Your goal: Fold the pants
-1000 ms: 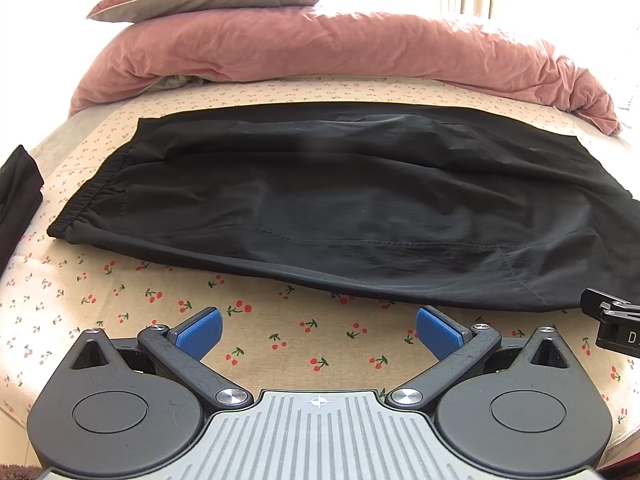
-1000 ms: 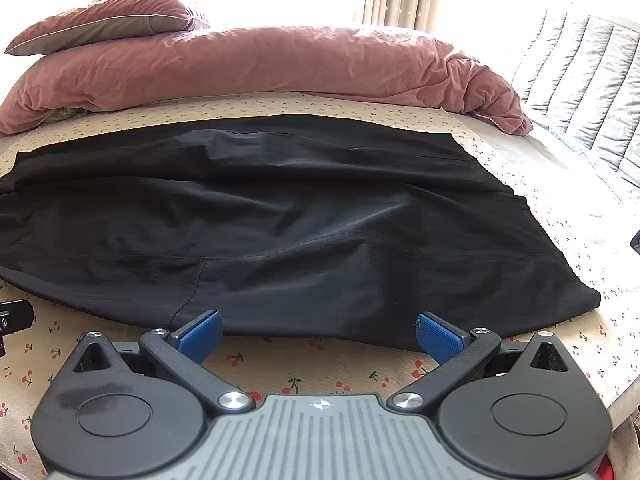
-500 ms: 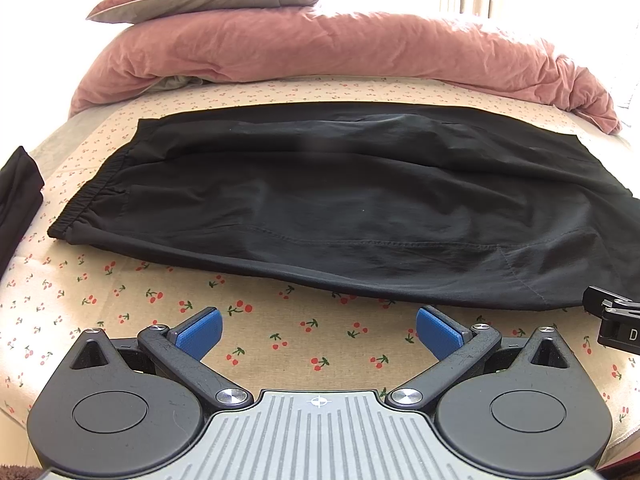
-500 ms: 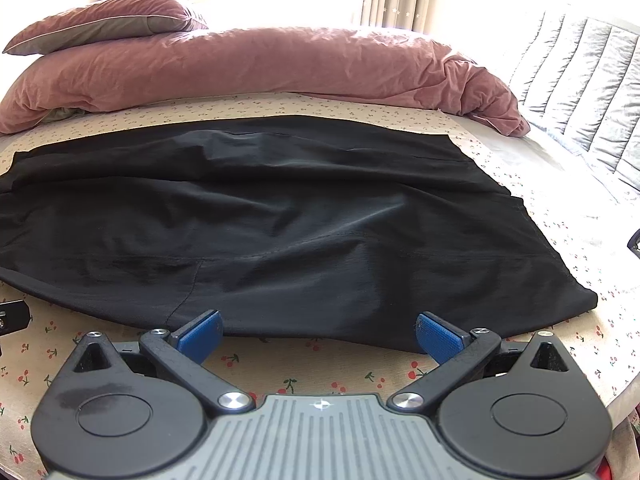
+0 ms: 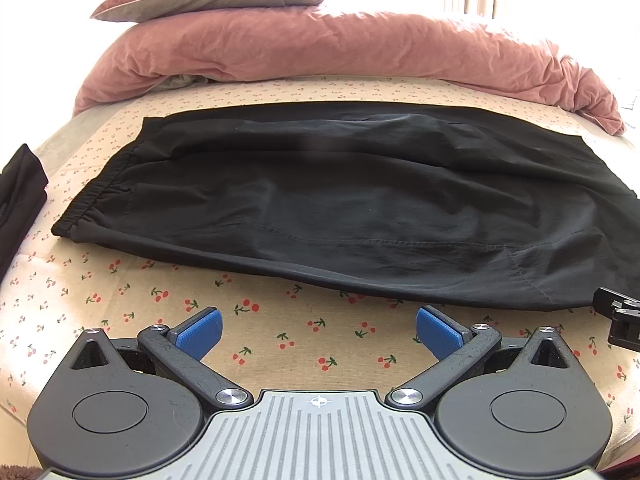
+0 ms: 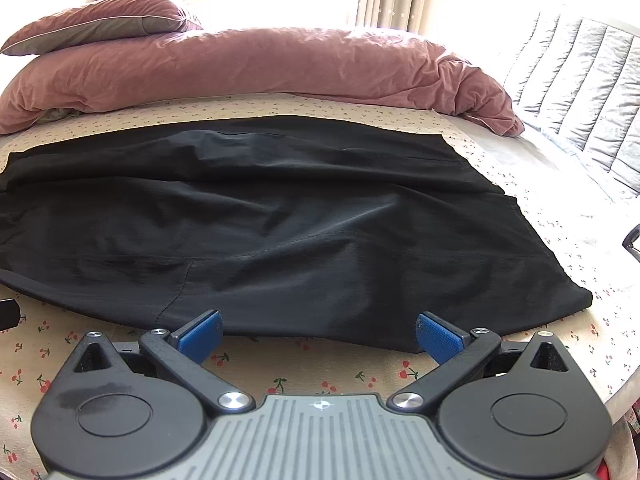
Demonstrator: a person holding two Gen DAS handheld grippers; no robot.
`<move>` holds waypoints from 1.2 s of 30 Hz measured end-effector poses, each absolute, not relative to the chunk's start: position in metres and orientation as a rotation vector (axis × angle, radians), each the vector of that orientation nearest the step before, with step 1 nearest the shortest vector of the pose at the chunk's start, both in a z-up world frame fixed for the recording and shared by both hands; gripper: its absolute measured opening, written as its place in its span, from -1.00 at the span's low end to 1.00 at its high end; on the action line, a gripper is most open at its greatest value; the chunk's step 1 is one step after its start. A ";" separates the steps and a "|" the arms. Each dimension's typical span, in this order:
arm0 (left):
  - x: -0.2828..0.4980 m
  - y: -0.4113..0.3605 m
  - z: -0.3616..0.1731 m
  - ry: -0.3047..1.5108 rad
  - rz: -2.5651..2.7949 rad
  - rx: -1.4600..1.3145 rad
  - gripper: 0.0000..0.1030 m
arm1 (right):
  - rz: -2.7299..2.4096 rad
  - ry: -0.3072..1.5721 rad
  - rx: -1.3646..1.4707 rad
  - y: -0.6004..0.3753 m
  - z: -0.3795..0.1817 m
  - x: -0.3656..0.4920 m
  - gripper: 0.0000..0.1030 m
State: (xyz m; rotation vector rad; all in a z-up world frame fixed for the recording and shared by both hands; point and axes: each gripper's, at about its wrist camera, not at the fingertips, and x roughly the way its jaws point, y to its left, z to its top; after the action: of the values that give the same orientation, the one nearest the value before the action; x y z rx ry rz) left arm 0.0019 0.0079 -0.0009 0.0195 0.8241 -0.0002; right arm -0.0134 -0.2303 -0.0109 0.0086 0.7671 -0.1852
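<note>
Black pants (image 5: 340, 208) flat on bedsheet (image 5: 280, 344); left gripper (image 5: 318, 326), right gripper (image 6: 318, 330) wide, empty.

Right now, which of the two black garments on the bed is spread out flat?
The black pants, lying wide across the cherry-print sheet ahead of both open grippers. The other dark garment sits bunched at the left edge.
</note>
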 end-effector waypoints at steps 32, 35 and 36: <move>0.072 0.273 -0.064 0.583 0.195 -0.701 -0.77 | -0.586 0.517 0.381 -0.456 -0.066 -0.005 -0.63; 0.070 0.274 -0.063 0.586 0.207 -0.678 -1.00 | -0.583 0.490 0.412 -0.472 -0.065 -0.007 -1.00; 0.068 0.272 -0.061 0.591 0.213 -0.649 -1.00 | -0.583 0.489 0.417 -0.474 -0.062 -0.009 -1.00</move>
State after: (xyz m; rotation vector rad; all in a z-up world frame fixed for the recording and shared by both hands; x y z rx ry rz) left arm 0.0676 0.2720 -0.0608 -0.6486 0.5907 0.2130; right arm -0.0094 -0.4740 -0.0622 0.4172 0.4895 -0.5827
